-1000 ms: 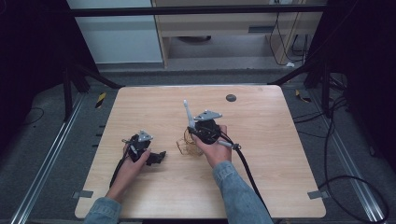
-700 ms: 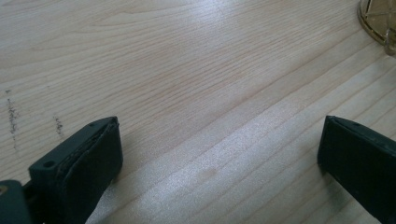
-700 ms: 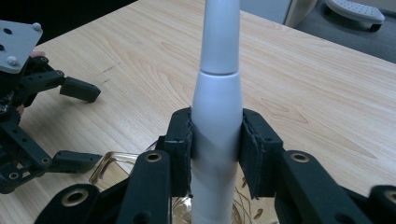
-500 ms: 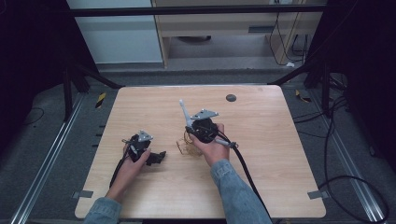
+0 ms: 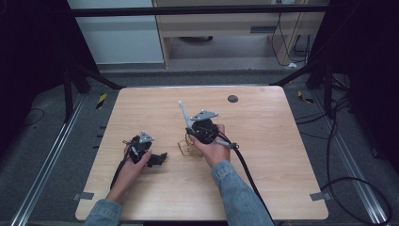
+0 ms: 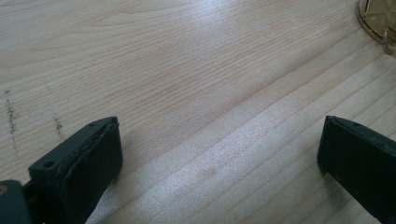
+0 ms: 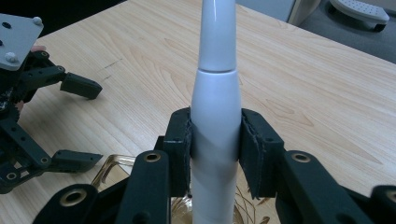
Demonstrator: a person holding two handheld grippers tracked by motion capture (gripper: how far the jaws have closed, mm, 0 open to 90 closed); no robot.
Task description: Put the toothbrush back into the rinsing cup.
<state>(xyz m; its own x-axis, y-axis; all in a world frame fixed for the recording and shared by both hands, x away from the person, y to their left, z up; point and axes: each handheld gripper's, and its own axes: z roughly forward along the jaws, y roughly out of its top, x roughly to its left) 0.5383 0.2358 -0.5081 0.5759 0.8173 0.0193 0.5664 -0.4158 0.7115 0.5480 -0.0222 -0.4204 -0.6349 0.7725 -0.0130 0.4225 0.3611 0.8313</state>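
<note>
1. Looking down from the high view, the right gripper (image 5: 189,123) is clenched on a white electric toothbrush (image 5: 184,113), which slants up and away from the hand over the middle of the tabletop (image 5: 273,141). A gold wire holder (image 5: 187,147) lies on the wood just beside that hand, toward the person. The left gripper (image 5: 157,158) rests low on the tabletop, well to the left of the holder, with its jaws spread and nothing between them.

2. In the left gripper view the two black jaws stand wide apart over bare wood; a piece of the gold wire holder (image 6: 377,18) sits in the far corner.

3. In the right gripper view both pads press the white electric toothbrush (image 7: 215,116) at its body, with the gold wire holder (image 7: 112,169) directly below and the left gripper (image 7: 77,119) off to the side.

4. The step in hand looks like carrying the toothbrush to the holder. The next move calls for lining its lower end up over the holder's opening before lowering.

5. No brand, label or writing can be read anywhere.
</note>
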